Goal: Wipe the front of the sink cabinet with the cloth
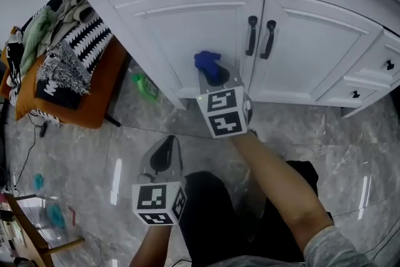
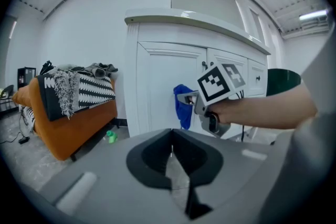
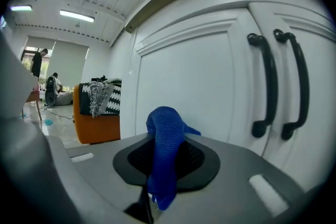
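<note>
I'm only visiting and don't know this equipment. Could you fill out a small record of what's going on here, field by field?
Place: white sink cabinet on a grey marbled floor
Right gripper: shut on a blue cloth, held up at the left door; whether the cloth touches it is unclear
Left gripper: jaws together, nothing between them, held low and away from the cabinet
Door handles: two, black, side by side
Nearby: orange sofa piled with fabrics; green bottle lying on the floor

The cloth (image 1: 207, 62) is blue, the cabinet (image 1: 181, 31) white with black handles (image 1: 252, 35), the sofa (image 1: 94, 100) orange, the floor (image 1: 94, 156) grey-marbled.
</note>
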The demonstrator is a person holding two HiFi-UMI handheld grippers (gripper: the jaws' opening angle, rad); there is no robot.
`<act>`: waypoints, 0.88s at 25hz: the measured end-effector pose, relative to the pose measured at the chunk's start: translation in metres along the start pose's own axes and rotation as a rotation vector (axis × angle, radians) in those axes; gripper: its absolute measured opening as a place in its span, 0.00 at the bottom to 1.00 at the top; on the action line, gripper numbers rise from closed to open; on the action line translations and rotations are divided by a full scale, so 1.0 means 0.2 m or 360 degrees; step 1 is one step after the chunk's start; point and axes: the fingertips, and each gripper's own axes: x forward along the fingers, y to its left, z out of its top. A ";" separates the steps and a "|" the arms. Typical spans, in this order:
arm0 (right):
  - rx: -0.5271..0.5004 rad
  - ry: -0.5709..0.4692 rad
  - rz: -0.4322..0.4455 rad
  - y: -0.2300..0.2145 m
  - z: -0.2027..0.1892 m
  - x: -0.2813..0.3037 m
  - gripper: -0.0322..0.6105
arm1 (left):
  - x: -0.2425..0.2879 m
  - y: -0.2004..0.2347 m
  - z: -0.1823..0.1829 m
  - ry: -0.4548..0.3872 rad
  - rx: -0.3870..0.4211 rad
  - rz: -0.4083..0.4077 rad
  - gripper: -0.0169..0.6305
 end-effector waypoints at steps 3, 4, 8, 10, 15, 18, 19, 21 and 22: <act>-0.0001 0.0009 -0.0048 -0.14 -0.04 -0.08 0.16 | 0.05 -0.08 0.01 0.0011 0.0009 -0.0047 0.04; -0.0019 0.0006 -0.0063 -0.18 -0.05 -0.10 0.16 | 0.07 -0.11 0.01 0.0013 0.0013 -0.0063 0.04; -0.0140 -0.0024 -0.0116 -0.29 -0.08 -0.19 0.16 | 0.12 -0.24 0.04 0.0017 0.0039 -0.0126 0.04; -0.0109 -0.0035 -0.0150 -0.37 -0.09 -0.23 0.17 | 0.15 -0.30 0.06 0.0006 0.0053 -0.0150 0.04; -0.0070 -0.0025 -0.0237 -0.59 -0.14 -0.37 0.17 | 0.20 -0.41 0.10 -0.0007 0.0091 -0.0183 0.04; -0.0064 -0.0011 -0.0303 -0.71 -0.19 -0.45 0.17 | 0.22 -0.49 0.12 -0.0015 0.0108 -0.0215 0.04; -0.0036 -0.0004 -0.0339 -0.77 -0.21 -0.48 0.17 | 0.23 -0.52 0.13 -0.0017 0.0114 -0.0228 0.04; 0.0013 0.0012 -0.0417 -0.90 -0.25 -0.54 0.16 | 0.24 -0.57 0.13 -0.0014 0.0125 -0.0252 0.04; 0.0022 0.0018 -0.0440 -0.95 -0.26 -0.57 0.17 | 0.25 -0.59 0.14 -0.0011 0.0127 -0.0262 0.04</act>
